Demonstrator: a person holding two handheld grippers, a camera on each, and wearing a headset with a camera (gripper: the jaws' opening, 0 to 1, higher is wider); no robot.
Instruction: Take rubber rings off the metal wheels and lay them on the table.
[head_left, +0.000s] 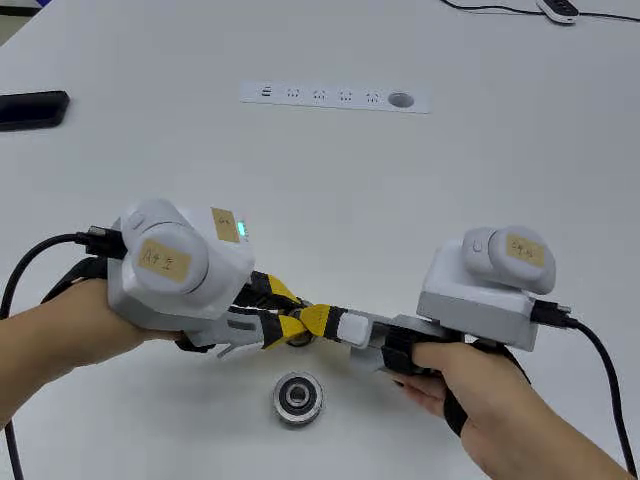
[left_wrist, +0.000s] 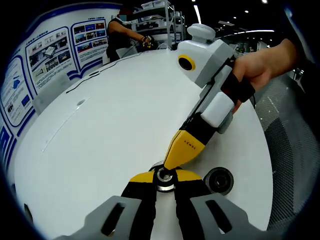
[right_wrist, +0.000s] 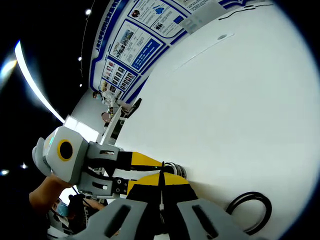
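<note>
The left gripper (left_wrist: 165, 179) has its 2 yellow-tipped jaws clamped on either side of a small metal wheel (left_wrist: 163, 174), which sits just above the white table (head_left: 420, 200) near the person's front edge. The right gripper (right_wrist: 161, 181) comes in from the opposite side and meets it tip to tip. Its jaws are drawn together with barely a slit between them, and their tips press against the rim of that same wheel. Whether they have pinched the wheel's rubber band cannot be told, since the yellow tips cover it. A second wheel (head_left: 298, 397) lies flat on the table just in front of the 2 grippers, apart from both, with its black rubber ring (head_left: 279, 398) seated around it. In the right gripper view a dark loop (right_wrist: 248, 210) lies on the table beside the jaws. A white power strip (head_left: 335, 96) lies far across the table.
</note>
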